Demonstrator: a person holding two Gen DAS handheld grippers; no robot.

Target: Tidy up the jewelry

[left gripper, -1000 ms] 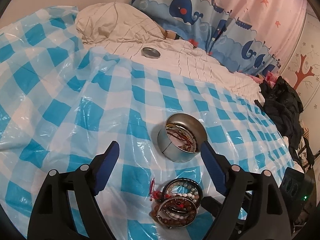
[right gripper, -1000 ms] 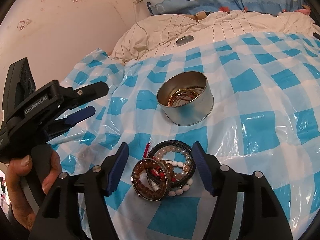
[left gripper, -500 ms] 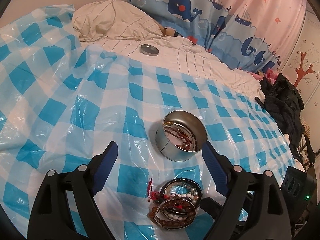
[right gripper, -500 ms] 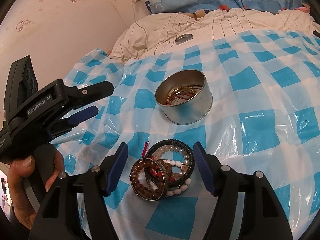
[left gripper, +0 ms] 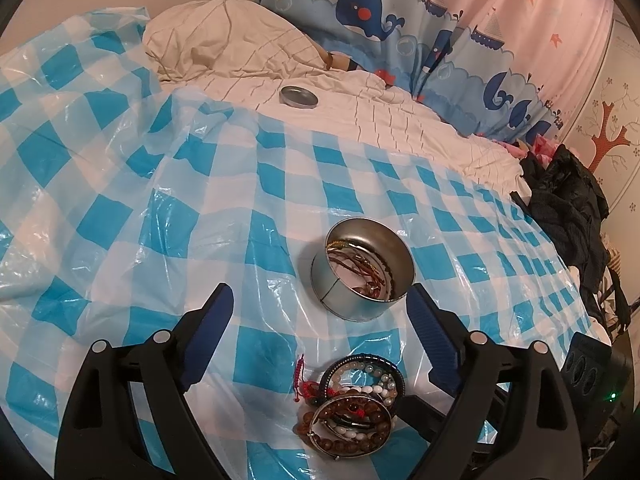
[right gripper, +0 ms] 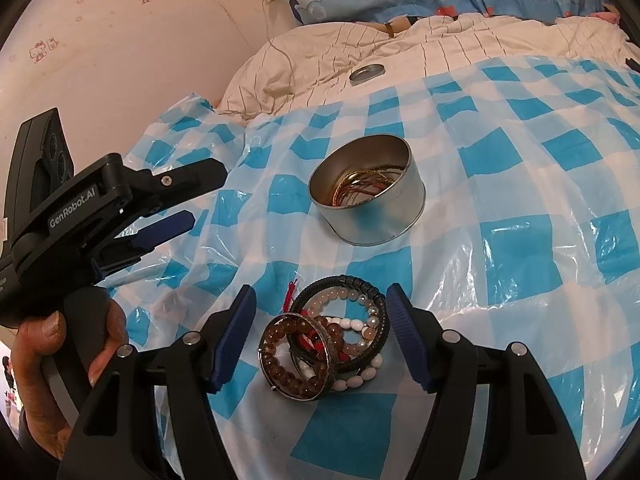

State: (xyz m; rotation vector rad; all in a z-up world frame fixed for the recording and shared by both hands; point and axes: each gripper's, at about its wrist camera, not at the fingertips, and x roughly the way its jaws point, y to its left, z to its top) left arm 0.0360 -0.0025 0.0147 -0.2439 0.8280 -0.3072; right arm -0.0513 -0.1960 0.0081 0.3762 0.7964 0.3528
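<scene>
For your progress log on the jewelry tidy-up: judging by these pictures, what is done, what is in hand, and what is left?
Done: some thin bangles lie inside the open tin. In hand: nothing; the right gripper has its jaws open around the bracelet pile, and the left gripper is open. Left: that pile is on the checked sheet, and the lid sits apart.

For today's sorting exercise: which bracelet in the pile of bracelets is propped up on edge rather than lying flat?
The brown bead bracelet with the metal rim, at the pile's left front. It leans tilted against the others, while the black braided bracelet and white bead bracelet lie flat.
</scene>
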